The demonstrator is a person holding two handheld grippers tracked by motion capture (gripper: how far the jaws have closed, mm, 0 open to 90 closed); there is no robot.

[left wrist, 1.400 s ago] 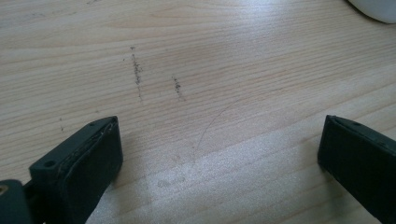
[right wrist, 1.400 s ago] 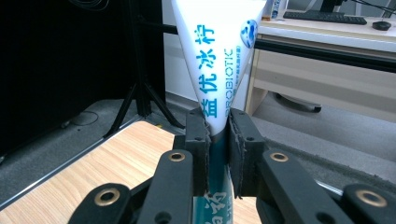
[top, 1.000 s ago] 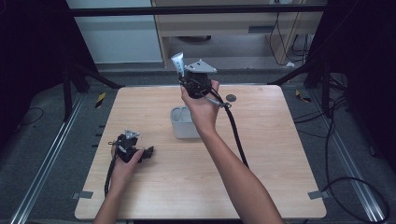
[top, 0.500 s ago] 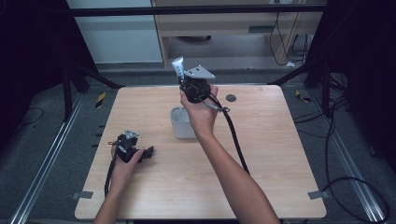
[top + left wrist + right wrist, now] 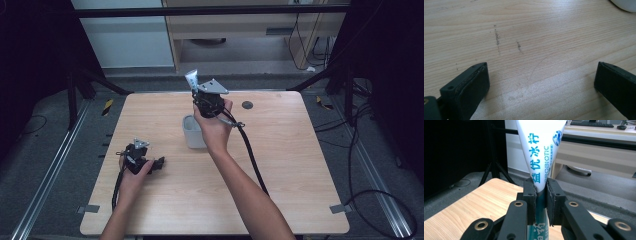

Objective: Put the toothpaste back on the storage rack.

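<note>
Holding a white toothpaste tube (image 5: 537, 157) upright, our right gripper (image 5: 541, 195) has its jaws pinched tight on the soft plastic. The tube flares to a flat crimped end at the top, printed with blue characters and the word PROBIOTIC. We have it raised above a squarish white cup (image 5: 192, 131) on the pale wood-grain table (image 5: 290, 170). Our left gripper (image 5: 541, 82) rests low over the table, its matte black jaws wide apart with nothing between them.
</note>
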